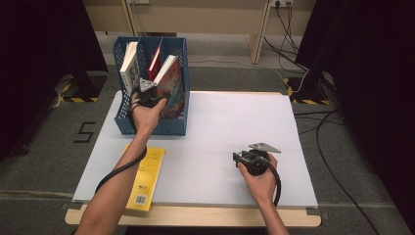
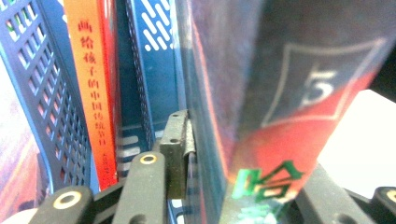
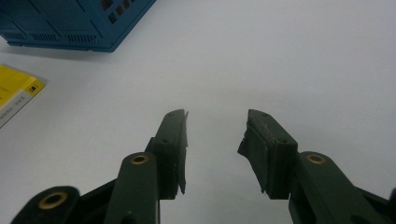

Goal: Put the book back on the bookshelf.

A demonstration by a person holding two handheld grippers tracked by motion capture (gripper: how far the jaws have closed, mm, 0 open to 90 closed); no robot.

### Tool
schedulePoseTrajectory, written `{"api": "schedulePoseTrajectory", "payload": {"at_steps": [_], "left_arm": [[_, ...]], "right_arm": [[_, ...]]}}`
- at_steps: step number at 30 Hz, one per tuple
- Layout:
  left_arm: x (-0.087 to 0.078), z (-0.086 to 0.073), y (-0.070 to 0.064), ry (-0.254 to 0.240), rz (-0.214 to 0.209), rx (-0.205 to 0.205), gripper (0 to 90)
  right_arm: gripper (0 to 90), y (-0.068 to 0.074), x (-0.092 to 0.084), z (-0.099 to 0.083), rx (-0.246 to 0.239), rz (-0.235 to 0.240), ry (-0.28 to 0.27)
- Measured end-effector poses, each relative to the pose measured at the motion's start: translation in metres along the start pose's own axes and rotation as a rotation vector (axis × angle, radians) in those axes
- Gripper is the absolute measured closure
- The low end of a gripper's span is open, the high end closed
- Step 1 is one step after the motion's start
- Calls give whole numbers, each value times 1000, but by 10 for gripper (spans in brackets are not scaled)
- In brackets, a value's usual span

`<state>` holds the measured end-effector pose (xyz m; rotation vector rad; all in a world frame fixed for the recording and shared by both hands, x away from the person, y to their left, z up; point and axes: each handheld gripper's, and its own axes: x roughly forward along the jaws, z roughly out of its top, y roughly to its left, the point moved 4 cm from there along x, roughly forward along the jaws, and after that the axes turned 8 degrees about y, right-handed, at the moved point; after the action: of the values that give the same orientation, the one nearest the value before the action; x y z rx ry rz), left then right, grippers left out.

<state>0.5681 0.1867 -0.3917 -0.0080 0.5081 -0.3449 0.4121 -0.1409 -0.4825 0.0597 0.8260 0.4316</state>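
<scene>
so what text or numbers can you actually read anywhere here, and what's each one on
"画给孩子的中国传统..." on the orange spine of a book in the blue file rack; its last characters are unclear.
"5" in a diamond on the red and dark book cover between the left gripper's jaws.
"哈" in green, low on that cover; the print below is blurred.
"5" marked on the floor.
Yellow book: barcode and print too small.

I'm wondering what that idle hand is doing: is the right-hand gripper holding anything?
No: in the right gripper view the right gripper has its jaws apart with only the bare white table between them.
</scene>
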Motion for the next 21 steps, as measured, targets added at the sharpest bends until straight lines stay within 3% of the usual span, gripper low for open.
{"api": "schedulePoseTrajectory", "payload": {"at_steps": [16, 21], "left_arm": [[0, 1, -2, 25, 27, -2, 737], [1, 0, -2, 1, 17, -9, 742]], "right_arm": [[580, -1, 1, -1, 1, 1, 9], [580, -1, 2, -1, 5, 7, 13]]}}
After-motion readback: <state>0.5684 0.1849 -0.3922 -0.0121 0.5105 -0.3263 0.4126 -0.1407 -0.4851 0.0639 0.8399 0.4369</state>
